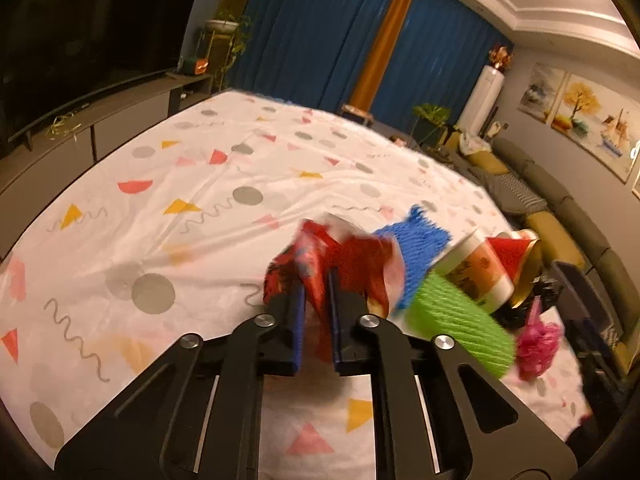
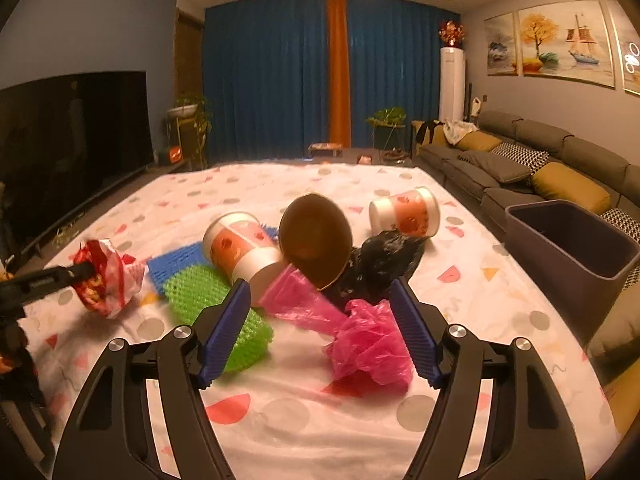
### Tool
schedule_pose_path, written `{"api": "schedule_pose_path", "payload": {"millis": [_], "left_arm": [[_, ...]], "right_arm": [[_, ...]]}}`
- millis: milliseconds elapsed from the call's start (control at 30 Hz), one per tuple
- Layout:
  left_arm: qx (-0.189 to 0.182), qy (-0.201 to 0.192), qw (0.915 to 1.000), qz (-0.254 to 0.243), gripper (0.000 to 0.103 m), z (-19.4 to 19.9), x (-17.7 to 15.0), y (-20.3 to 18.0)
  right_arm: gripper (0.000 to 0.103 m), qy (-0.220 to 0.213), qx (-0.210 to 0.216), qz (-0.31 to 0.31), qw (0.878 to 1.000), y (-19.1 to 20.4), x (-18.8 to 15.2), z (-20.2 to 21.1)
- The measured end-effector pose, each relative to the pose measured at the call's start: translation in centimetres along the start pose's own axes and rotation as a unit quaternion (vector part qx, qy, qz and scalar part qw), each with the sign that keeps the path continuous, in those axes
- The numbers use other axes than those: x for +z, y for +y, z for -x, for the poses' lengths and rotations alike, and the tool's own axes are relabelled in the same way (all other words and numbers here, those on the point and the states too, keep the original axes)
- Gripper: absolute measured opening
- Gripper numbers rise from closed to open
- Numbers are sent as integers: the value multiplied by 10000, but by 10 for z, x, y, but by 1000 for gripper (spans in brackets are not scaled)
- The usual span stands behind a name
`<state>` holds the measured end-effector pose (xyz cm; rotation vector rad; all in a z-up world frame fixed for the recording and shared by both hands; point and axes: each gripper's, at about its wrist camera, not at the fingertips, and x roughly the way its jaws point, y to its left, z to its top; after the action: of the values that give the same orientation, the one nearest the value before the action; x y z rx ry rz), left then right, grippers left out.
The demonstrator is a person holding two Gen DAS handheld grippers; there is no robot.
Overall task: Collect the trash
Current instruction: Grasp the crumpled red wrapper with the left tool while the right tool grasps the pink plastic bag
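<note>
Glossy crinkled plastic wrapper (image 1: 320, 268), thin pink plastic bag (image 2: 370, 344), ribbed foam nets (image 2: 218, 304), matt cloth sheet (image 2: 280, 432).

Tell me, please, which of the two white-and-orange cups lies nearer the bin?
The far right cup, lying alone beyond the black bag, is nearer the bin. The other cup lies left, against the gold bowl.

The surface (image 2: 280, 432) carries a white cloth (coloured shapes printed on it). Near its right edge lie green mesh (image 2: 240, 332), blue mesh (image 2: 180, 264), two pink bags (image 2: 372, 352), a black bag (image 2: 380, 264) and two toppled cups (image 2: 404, 212).
</note>
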<state>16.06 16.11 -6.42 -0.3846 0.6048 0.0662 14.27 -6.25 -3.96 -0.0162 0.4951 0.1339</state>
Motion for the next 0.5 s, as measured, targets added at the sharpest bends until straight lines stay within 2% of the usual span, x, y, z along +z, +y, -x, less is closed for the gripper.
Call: {"api": "schedule_pose_path", "payload": {"millis": [233, 500], "left_arm": [[-195, -286, 9993, -102, 0, 21, -1, -11], [-390, -487, 9980, -48, 0, 38, 3, -14]], "right_arm": [[70, 231, -81, 137, 9996, 7, 2, -21], [54, 630, -58, 126, 9979, 6, 3, -41]]}}
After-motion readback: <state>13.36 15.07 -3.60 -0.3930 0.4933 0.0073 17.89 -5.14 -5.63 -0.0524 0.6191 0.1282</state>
